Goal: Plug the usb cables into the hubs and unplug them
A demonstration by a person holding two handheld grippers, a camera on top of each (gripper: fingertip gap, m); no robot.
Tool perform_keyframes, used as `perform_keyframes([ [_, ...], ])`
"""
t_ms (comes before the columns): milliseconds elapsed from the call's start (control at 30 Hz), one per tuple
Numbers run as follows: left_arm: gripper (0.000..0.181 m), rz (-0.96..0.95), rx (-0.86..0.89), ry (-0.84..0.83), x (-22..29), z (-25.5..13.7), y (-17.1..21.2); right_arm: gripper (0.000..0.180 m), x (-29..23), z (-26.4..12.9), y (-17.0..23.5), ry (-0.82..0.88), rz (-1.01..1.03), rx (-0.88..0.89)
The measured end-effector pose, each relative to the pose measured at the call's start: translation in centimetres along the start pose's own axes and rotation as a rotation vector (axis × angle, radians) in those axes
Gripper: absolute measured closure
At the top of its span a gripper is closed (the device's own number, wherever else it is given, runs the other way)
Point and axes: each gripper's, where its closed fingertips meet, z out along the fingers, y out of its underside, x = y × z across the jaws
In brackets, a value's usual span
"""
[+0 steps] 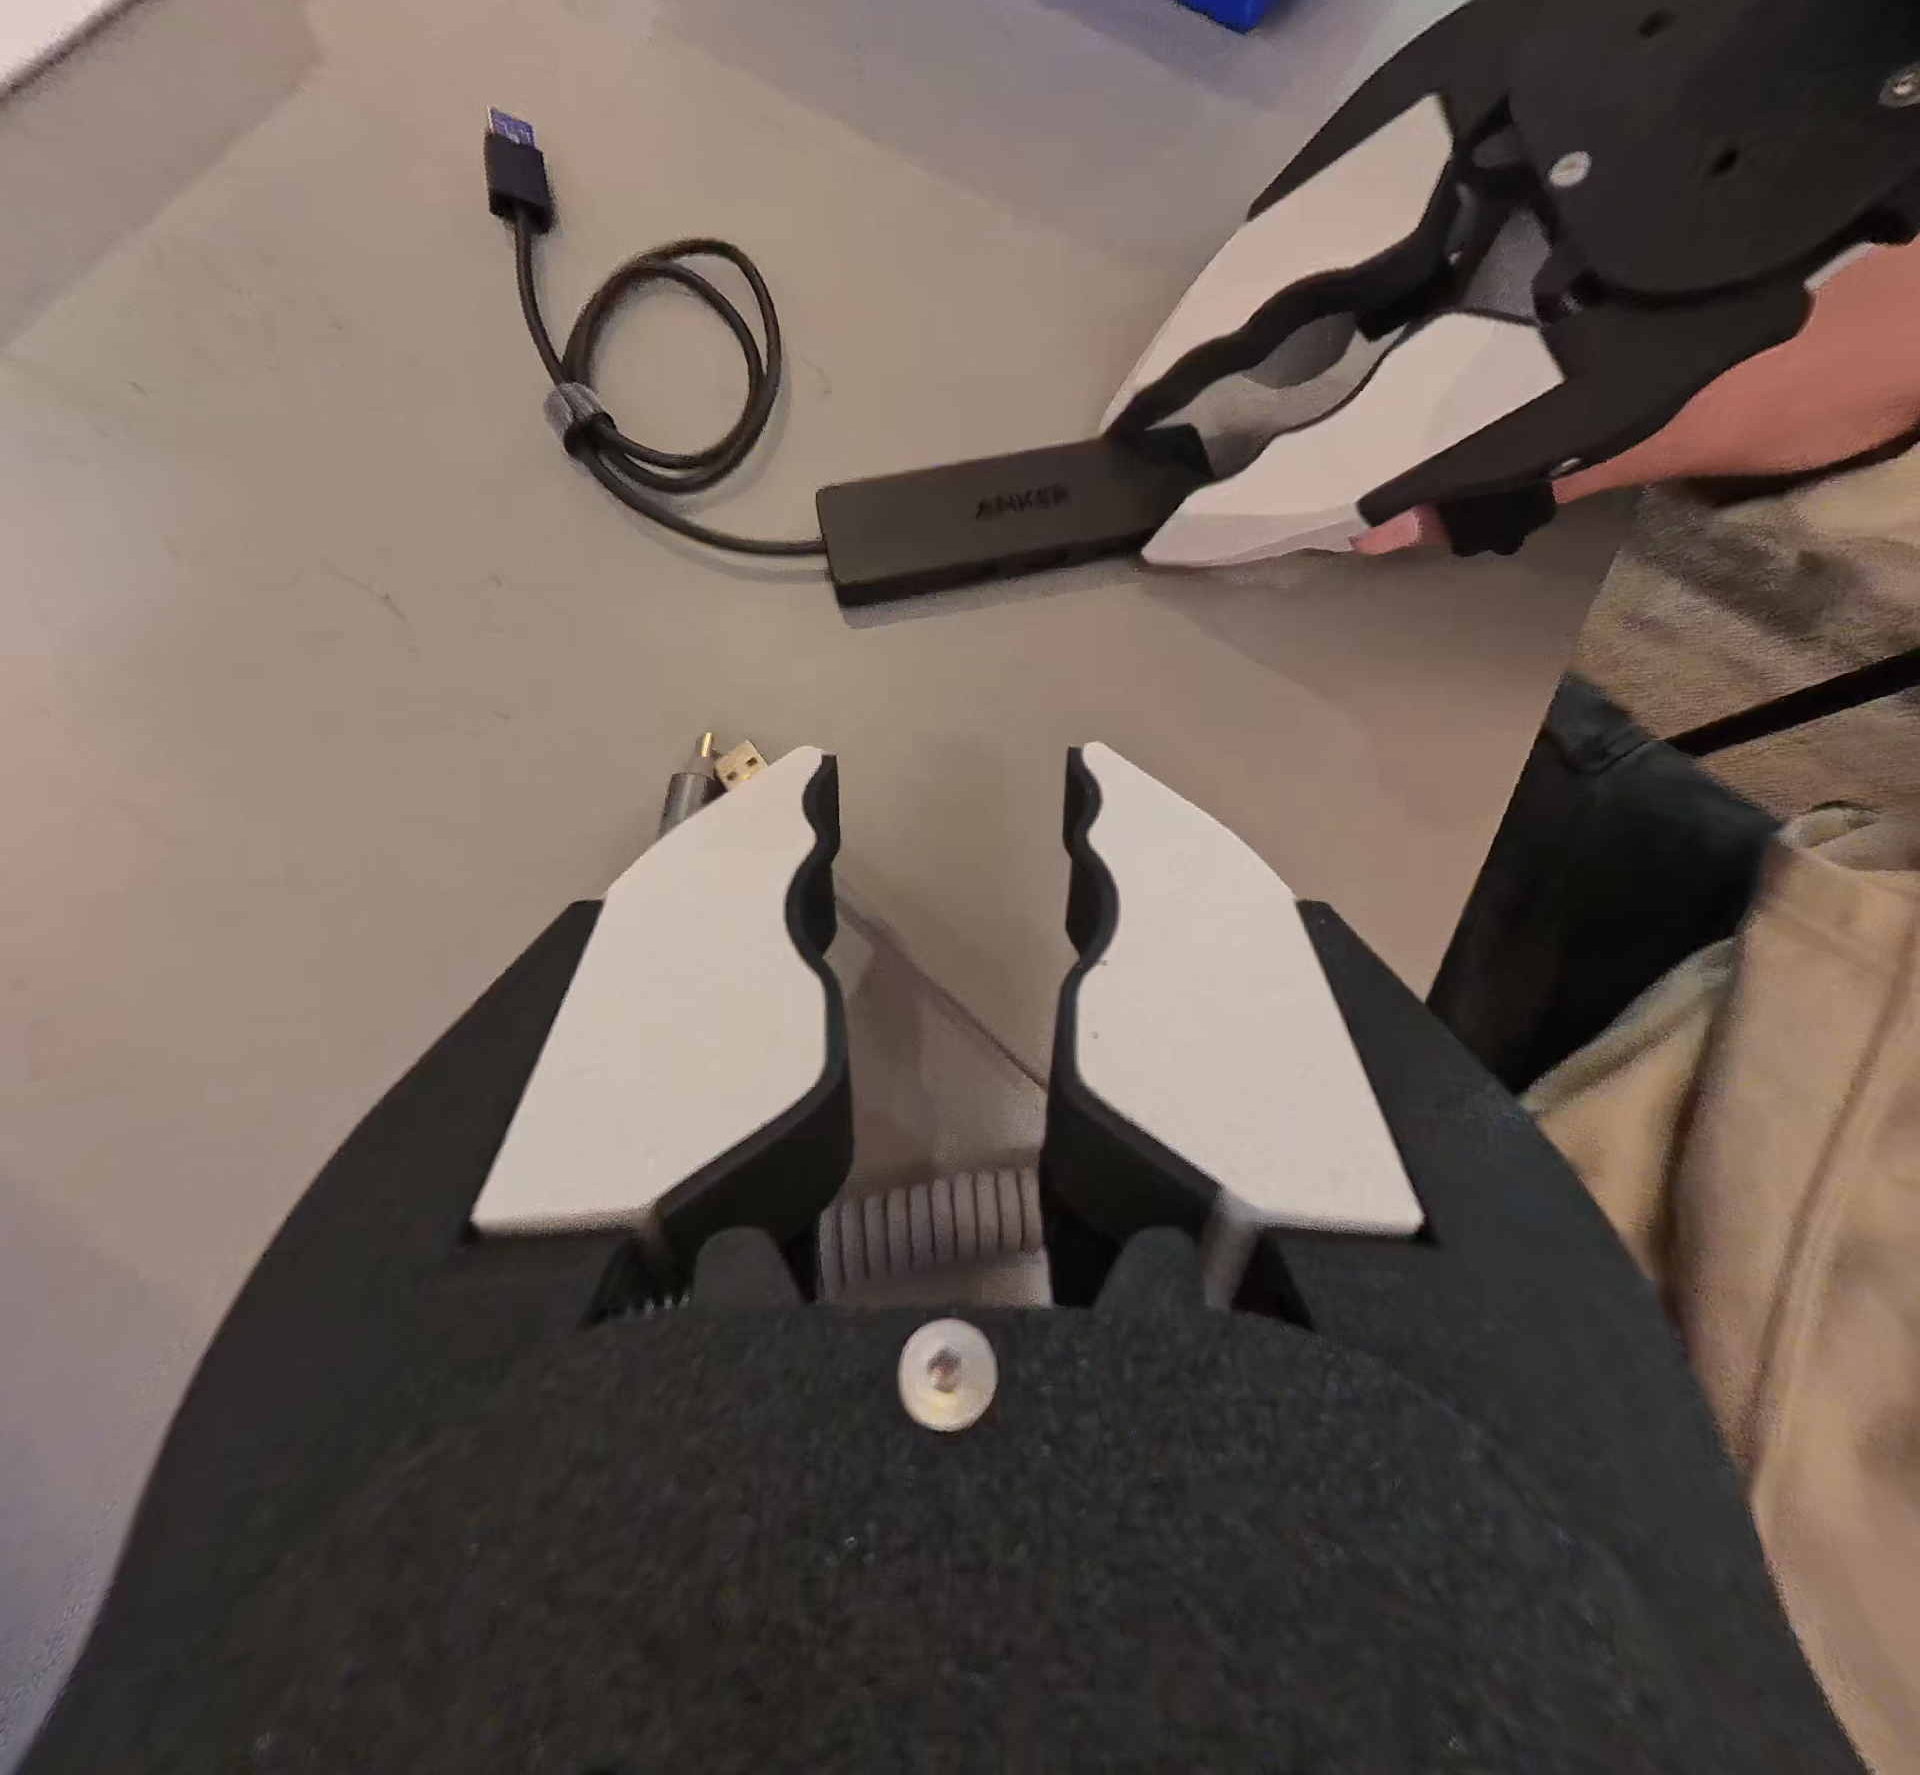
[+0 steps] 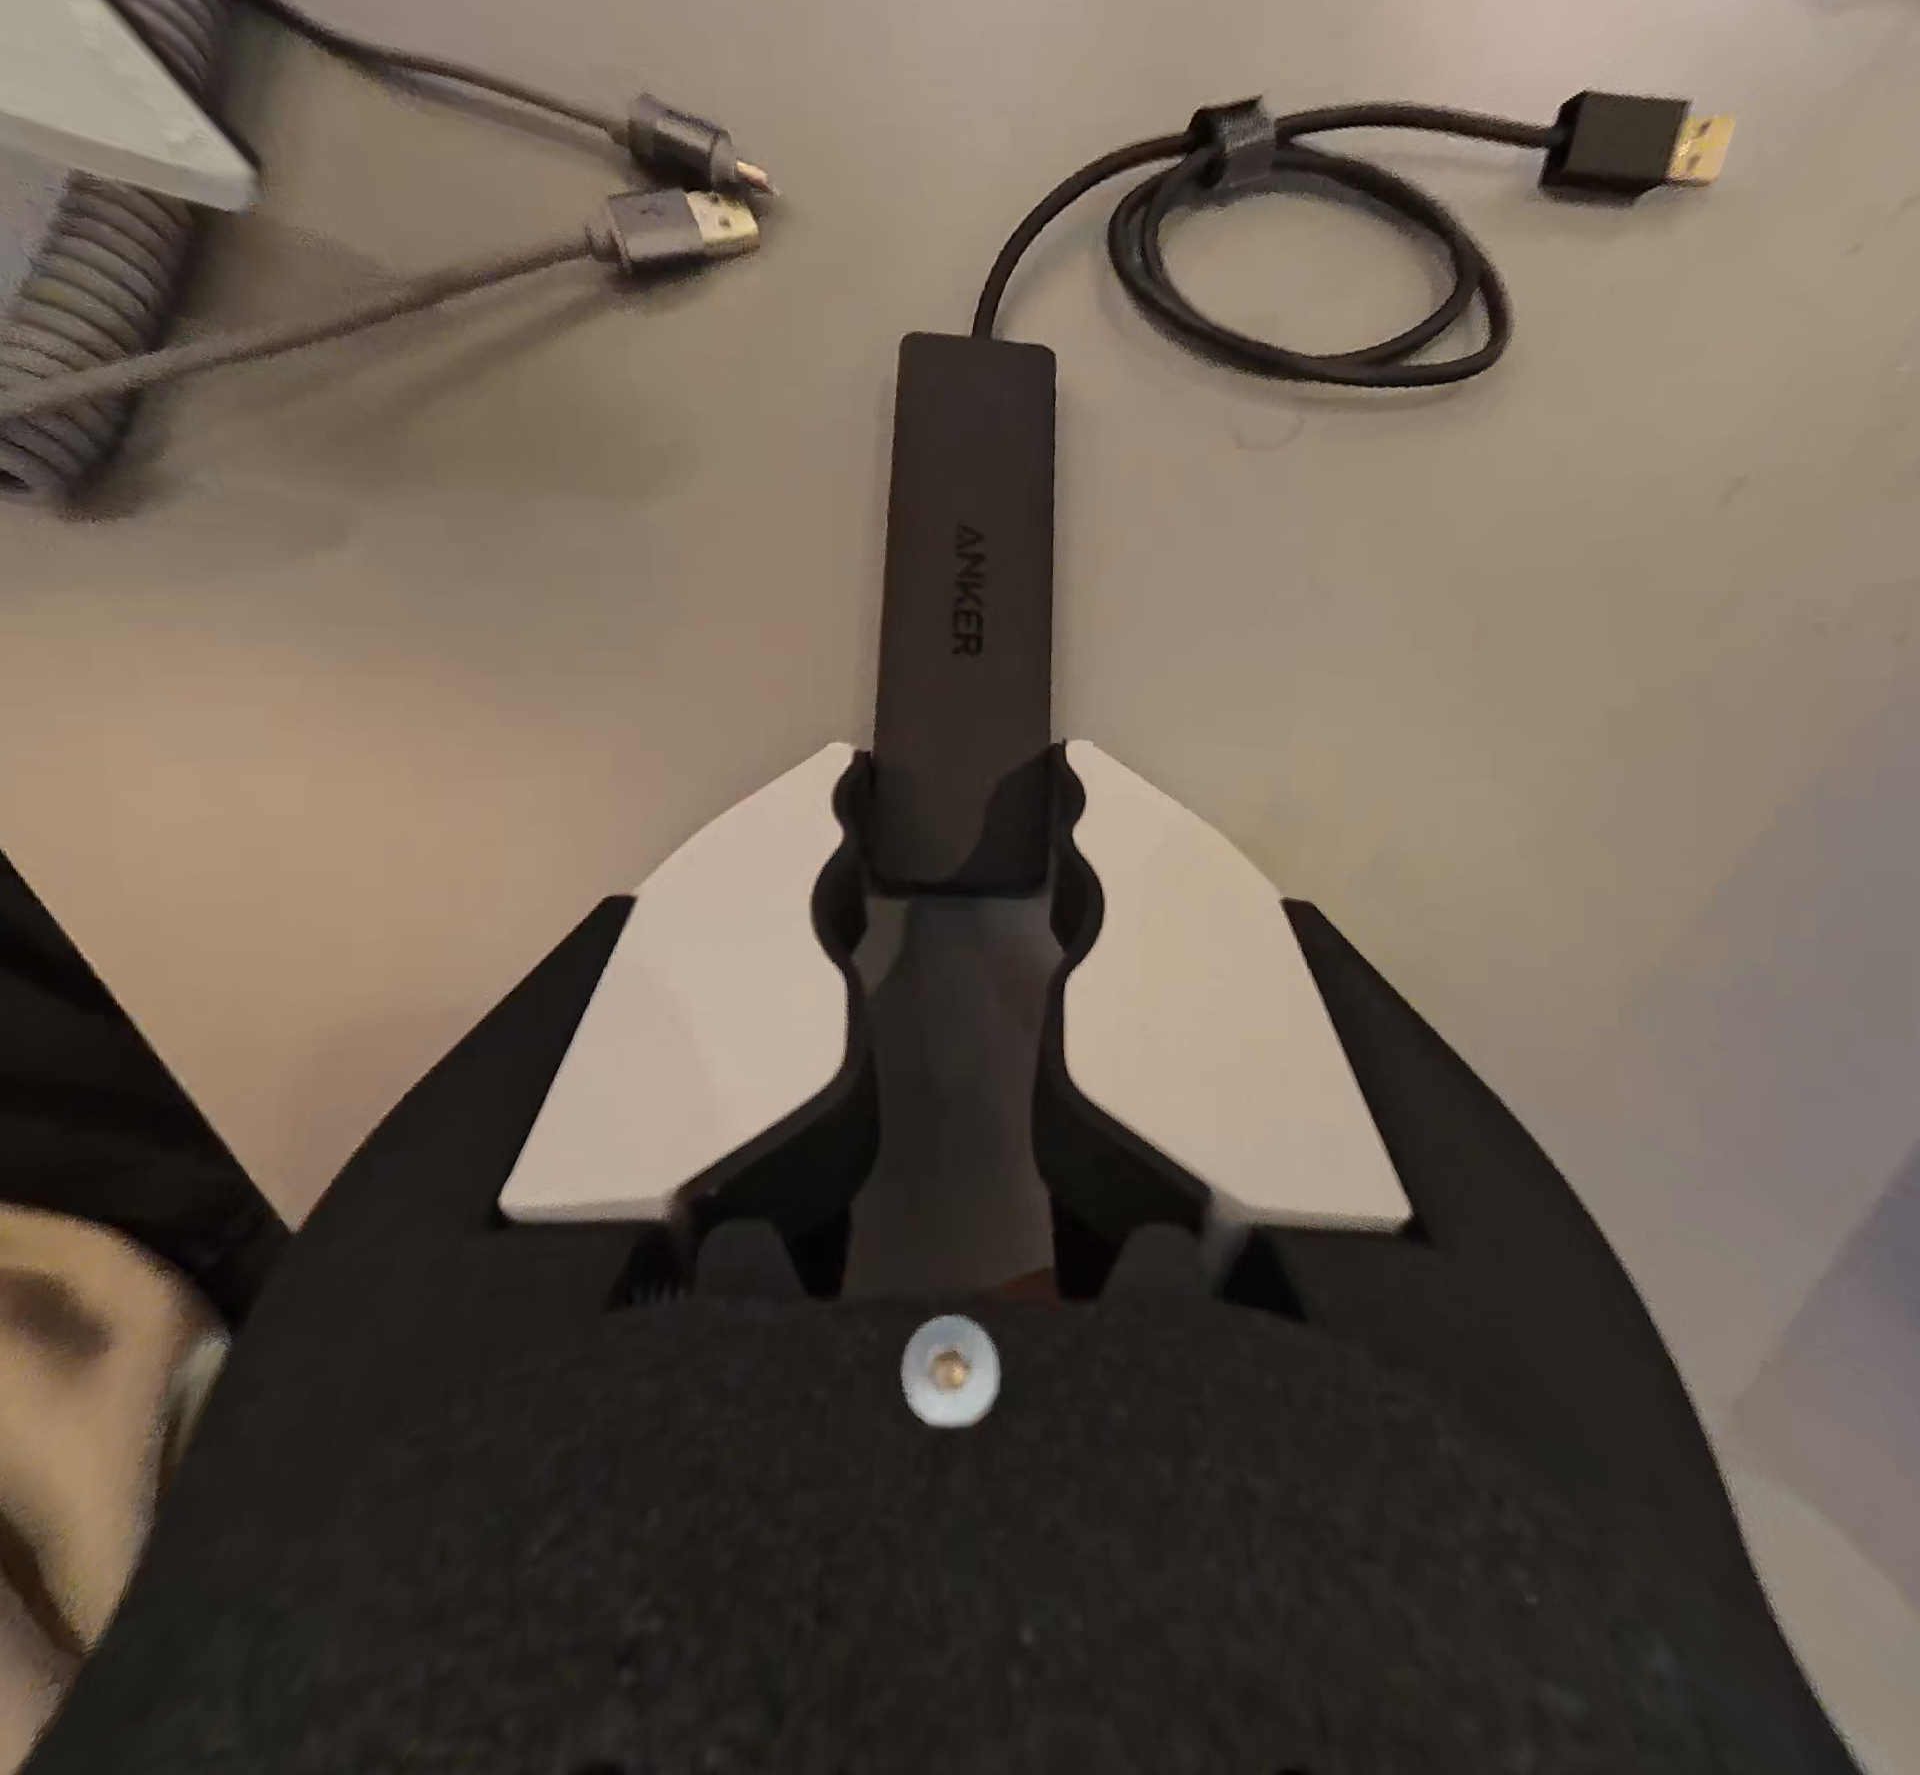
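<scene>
- Gripping the near end of the flat, matte black oblong hub [image 2: 966,603], the right tool [image 2: 958,795] aligned with its long axis.
- Left tool [image 1: 951,780] hung unclenched, holding nothing, above the grey counter [image 1: 312,686].

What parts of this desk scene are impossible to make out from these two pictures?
- Hub ports: right wrist view shows only its top; in the left wrist view they are too small.
- Hub's near end: covered by the right hand-held gripper.
- Grey coiled cable: cut off by the right wrist view's left edge.
</scene>
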Motion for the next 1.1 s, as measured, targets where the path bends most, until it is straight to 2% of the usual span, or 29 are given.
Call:
perform_keyframes([
  [167, 0.133, -0.279, 0.035, 0.26, 0.7, 2.0, -0.4, 0.148, 0.9, -2.2, -2.1, 0.027, -0.001, 0.152],
  [300, 0.13, -0.447, 0.052, 0.3, 0.0, 3.6, -1.2, 0.148, 0.6, -3.2, -3.2, 0.041, 0.013, 0.231],
  [567, 0.126, -0.874, 0.246, 0.618, 2.9, 3.7, -3.9, 0.148, 0.2, -4.3, -4.7, -0.049, 0.211, 0.347],
  [767, 0.126, -0.97, 0.345, 0.563, 0.6, 4.2, -5.2, 0.148, -0.5, -5.0, -5.0, -0.06, 0.193, 0.366],
  [967, 0.131, -1.027, 0.291, 0.48, -0.4, 5.8, -4.8, 0.148, -0.8, -4.8, -4.9, -0.06, 0.156, 0.358],
  [1000, 0.136, -1.026, 0.281, 0.459, -0.5, 6.0, -4.7, 0.149, -0.7, -4.8, -4.9, -0.063, 0.163, 0.366],
  [1067, 0.162, -1.017, 0.289, 0.4, -1.3, 6.1, -4.3, 0.148, -0.5, -4.8, -5.1, -0.079, 0.181, 0.384],
  [1100, 0.163, -1.012, 0.301, 0.402, -1.5, 5.9, -4.4, 0.148, -0.5, -4.9, -5.2, -0.09, 0.189, 0.39],
])
